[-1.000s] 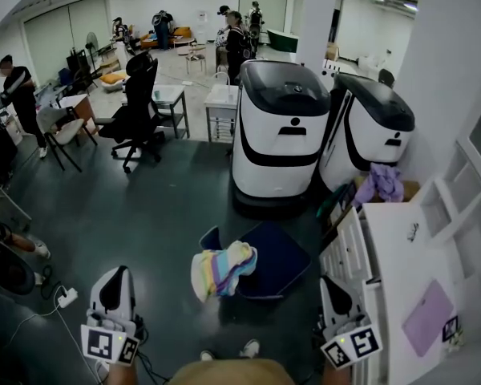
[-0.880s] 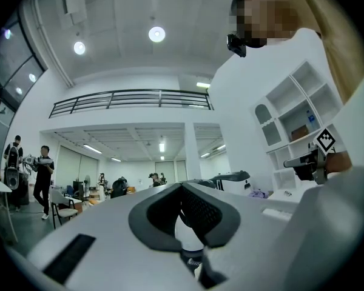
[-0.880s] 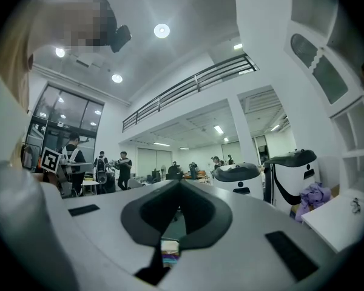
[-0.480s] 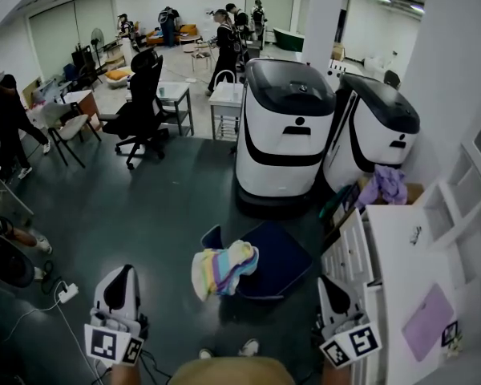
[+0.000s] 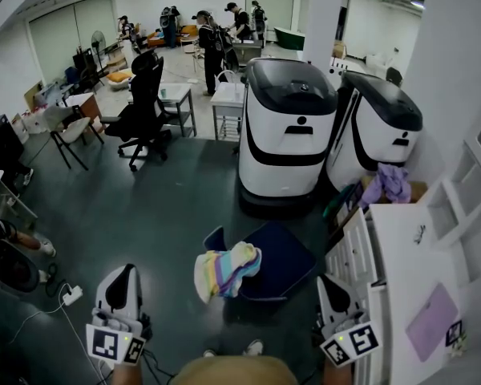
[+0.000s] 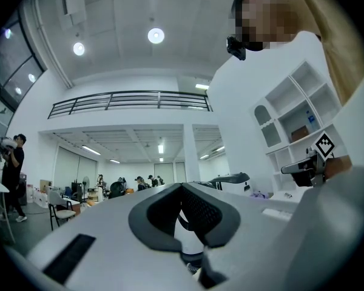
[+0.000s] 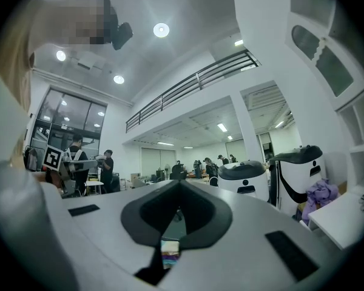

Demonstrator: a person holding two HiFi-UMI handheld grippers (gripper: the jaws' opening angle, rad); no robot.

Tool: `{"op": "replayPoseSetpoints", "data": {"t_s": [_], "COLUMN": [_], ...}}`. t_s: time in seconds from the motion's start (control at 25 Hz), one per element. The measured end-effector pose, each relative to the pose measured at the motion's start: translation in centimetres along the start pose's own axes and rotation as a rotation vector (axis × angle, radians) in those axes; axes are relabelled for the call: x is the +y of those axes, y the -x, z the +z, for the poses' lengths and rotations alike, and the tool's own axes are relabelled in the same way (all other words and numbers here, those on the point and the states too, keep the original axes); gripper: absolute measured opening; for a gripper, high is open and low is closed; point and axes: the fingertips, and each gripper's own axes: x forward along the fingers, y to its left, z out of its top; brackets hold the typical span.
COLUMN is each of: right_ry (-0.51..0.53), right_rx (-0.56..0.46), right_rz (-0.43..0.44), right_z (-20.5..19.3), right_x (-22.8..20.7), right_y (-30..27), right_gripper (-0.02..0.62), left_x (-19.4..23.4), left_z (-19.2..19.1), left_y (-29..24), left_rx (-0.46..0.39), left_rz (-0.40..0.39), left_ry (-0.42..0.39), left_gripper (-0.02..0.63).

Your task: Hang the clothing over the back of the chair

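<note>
A pastel striped piece of clothing [image 5: 227,269] lies draped over the back of a low dark blue chair [image 5: 276,257] on the floor in front of me. My left gripper [image 5: 122,271] is held low at the bottom left of the head view, shut and empty, well clear of the chair. My right gripper [image 5: 328,282] sits at the bottom right, its jaws together at the tip with nothing between them. In the right gripper view a sliver of the striped clothing [image 7: 169,251] shows through the hole behind the jaw tips [image 7: 179,184]. The left gripper [image 6: 182,187] points out across the room.
Two large white-and-black pod machines [image 5: 287,127] [image 5: 378,131] stand behind the chair. A white shelf unit [image 5: 409,279] runs along the right, with a purple cloth [image 5: 387,184] beyond it. A black office chair [image 5: 143,103], desks and several people are farther back. A power strip [image 5: 70,295] lies at the left.
Both grippers and the clothing stay put. People at the back of the room have walked about, and the head view has shifted slightly.
</note>
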Motion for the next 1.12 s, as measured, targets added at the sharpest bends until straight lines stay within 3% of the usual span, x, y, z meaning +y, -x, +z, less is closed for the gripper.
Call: {"op": "replayPoseSetpoints", "data": {"t_s": [1.12], "right_ry": [0.041], "right_rx": [0.003], "right_rz": [0.028], "right_z": [0.4], "right_x": [-0.7], "right_y": [-2.9], "right_gripper": [0.003], "left_x": [0.4], "left_z": [-0.3], "left_y": [-2.3], "left_rx": [-0.034], "left_rz": [0.01], "left_ry": [0.037], "left_gripper": [0.005]}}
